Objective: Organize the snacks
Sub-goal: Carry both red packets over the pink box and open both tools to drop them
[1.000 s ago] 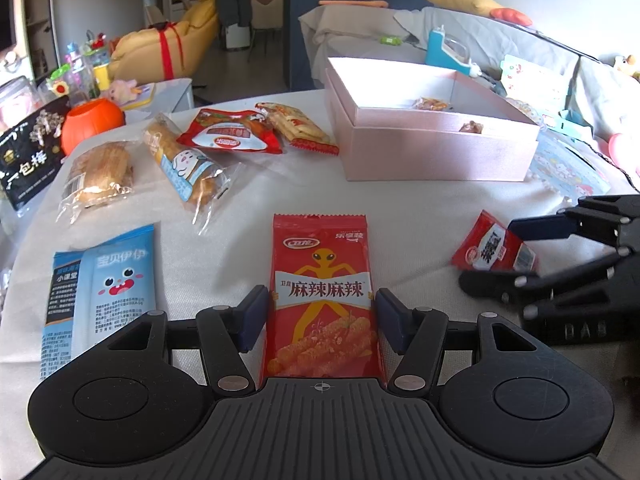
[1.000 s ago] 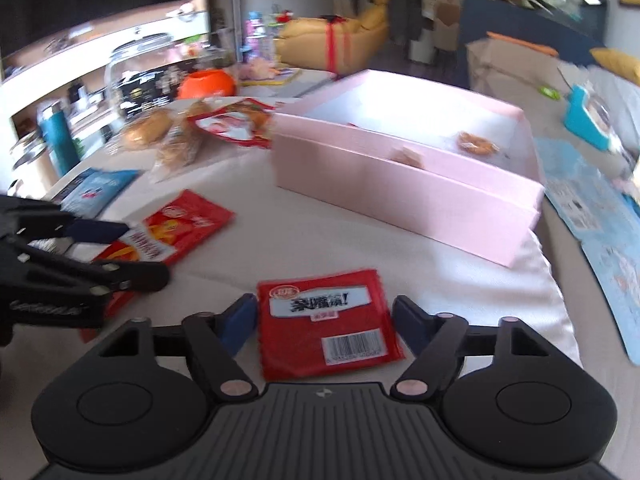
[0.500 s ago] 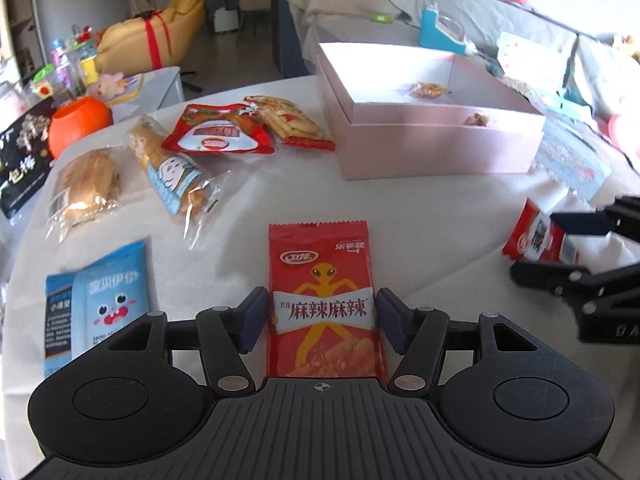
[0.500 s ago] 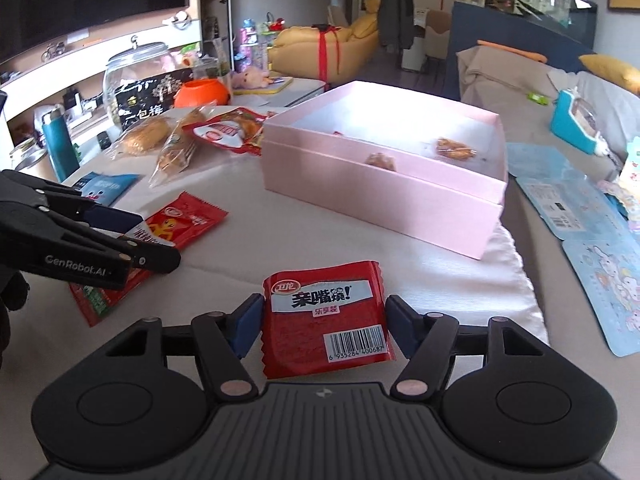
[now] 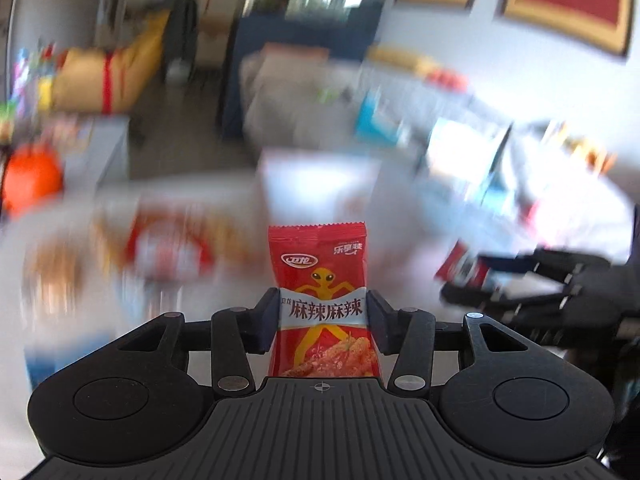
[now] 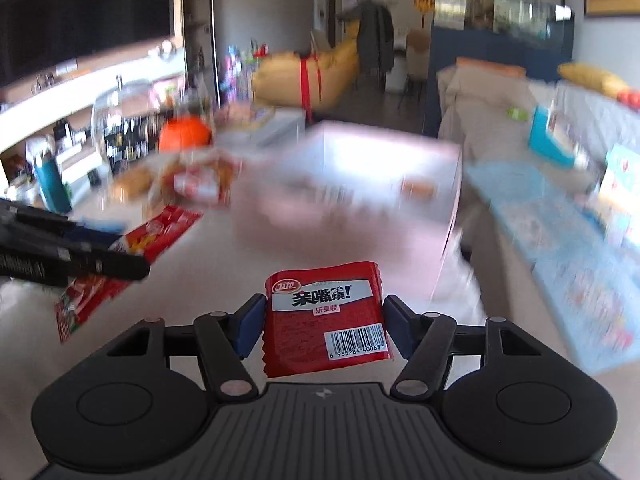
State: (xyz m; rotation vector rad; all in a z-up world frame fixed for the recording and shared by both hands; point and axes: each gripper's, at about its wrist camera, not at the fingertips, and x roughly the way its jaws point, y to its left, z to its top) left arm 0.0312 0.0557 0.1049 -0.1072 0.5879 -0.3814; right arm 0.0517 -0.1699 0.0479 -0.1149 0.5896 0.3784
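My left gripper [image 5: 322, 318] is shut on a tall red spicy-strip packet [image 5: 320, 276] with a yellow figure, held up off the table. My right gripper [image 6: 324, 320] is shut on a square red snack packet [image 6: 326, 316] with a barcode, also lifted. Each gripper shows in the other's view: the right one [image 5: 472, 280] with its packet at the right, the left one [image 6: 140, 260] with its packet [image 6: 156, 232] at the left. The pink open box [image 6: 360, 176] stands ahead on the white table, blurred, with small snacks inside.
Several other snack packets [image 6: 196, 180] lie blurred at the table's far left, near an orange pumpkin-like object [image 6: 184, 134] and a glass jar [image 6: 120, 120]. Blue printed sheets [image 6: 560, 248] lie to the right of the box. A sofa and furniture stand behind.
Both grippers have lifted their packets off the table and tilted upward, moving fast; the background is now motion-blurred and more of the room shows.
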